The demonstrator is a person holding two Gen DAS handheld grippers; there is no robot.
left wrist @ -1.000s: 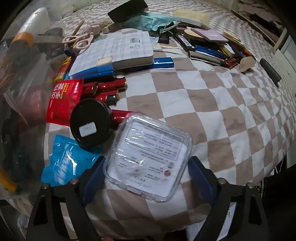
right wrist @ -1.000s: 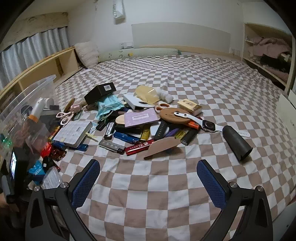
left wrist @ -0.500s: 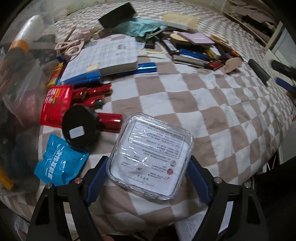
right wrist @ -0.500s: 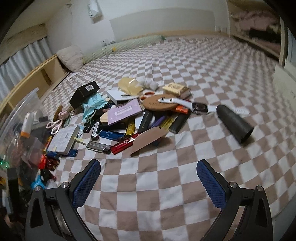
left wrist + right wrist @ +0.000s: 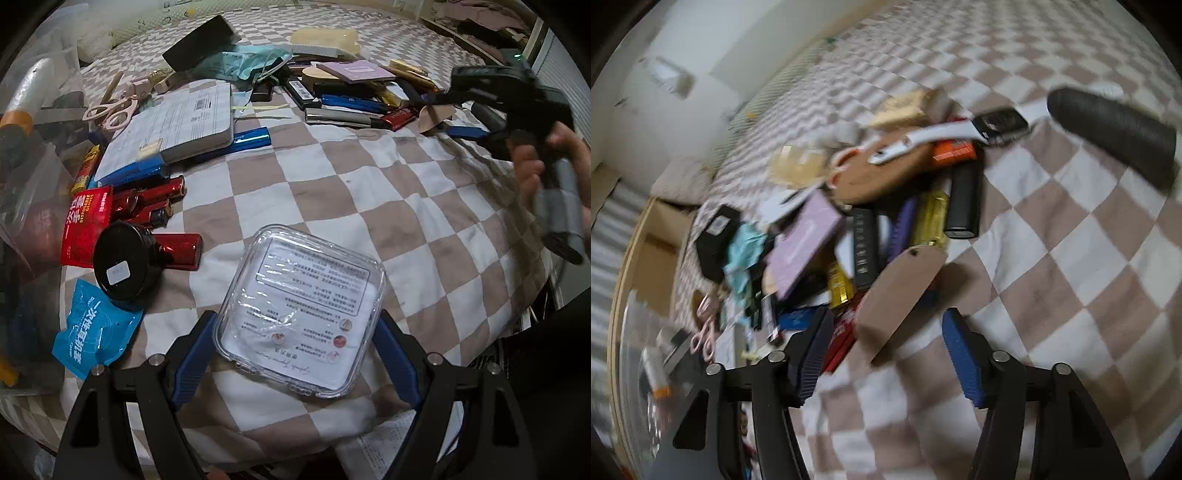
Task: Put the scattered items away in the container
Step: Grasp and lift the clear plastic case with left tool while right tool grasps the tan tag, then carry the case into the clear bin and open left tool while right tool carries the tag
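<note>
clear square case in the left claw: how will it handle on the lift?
The clear square case looks like rigid plastic, so it is probably stiff. Its glossy walls may slip against the left claw. Seemingly holding only a printed sheet, it is likely light.

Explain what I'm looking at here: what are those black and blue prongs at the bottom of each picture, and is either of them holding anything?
No robot: a person carries a two-finger gripper in each hand, each with a fisheye camera looking along its fingers. The prongs are those fingers.

The left camera shows the left gripper with its blue pads against the sides of a clear square box, so it seems to be held above the checkered bedspread. A black round lid, red tubes and a blue sachet lie nearby. At right, a hand carries the other gripper.

The right camera, blurred, shows the right gripper closing toward a brown tag in a pile; its pads grip nothing yet.
</note>
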